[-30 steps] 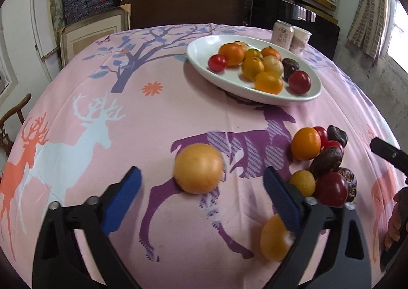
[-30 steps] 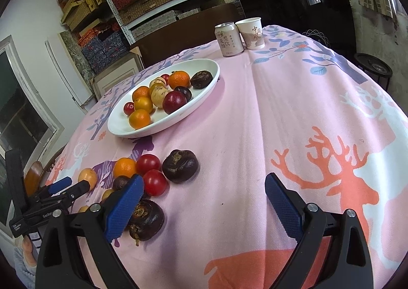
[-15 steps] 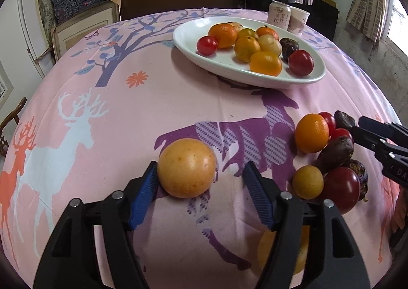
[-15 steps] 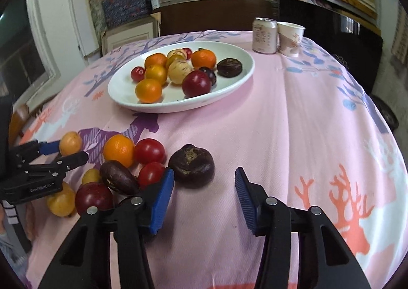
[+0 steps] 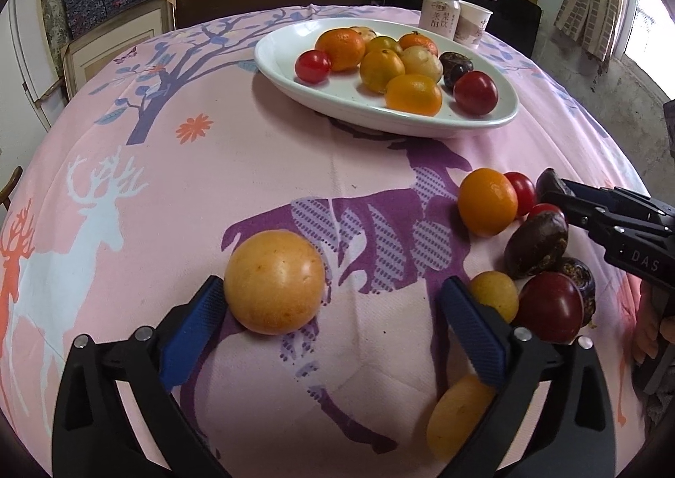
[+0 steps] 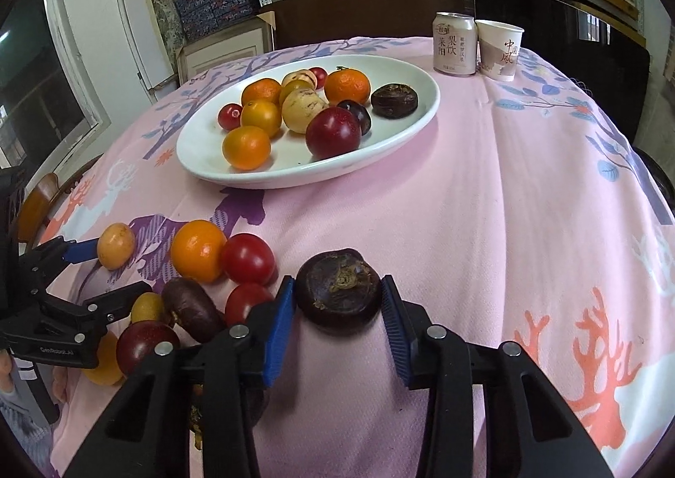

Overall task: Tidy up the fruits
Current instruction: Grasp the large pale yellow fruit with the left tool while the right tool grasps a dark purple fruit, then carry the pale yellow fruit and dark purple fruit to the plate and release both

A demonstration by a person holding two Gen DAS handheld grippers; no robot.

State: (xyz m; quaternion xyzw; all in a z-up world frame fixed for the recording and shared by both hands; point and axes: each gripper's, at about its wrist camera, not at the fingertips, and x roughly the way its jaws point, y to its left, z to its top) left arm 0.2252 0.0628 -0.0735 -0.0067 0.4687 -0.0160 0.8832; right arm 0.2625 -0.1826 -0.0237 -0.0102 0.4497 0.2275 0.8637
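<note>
Right tongs (image 6: 337,301) closing on dark fruit (image 6: 337,292) (pads touching), left tongs (image 5: 333,326) opened wide

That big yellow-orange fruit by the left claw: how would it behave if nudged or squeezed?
The yellow-orange fruit looks nearly round and sits loose on the flat tablecloth, so a one-sided nudge would probably roll it. Its skin looks smooth, so it may slip. The left claw has just opened wide; only one pad seems to touch it, so centring first seems wise.

Bare tablecloth (image 6: 527,203) is left right of the white plate (image 6: 422,115); passage below it is blocked by loose fruits (image 6: 198,250).
</note>
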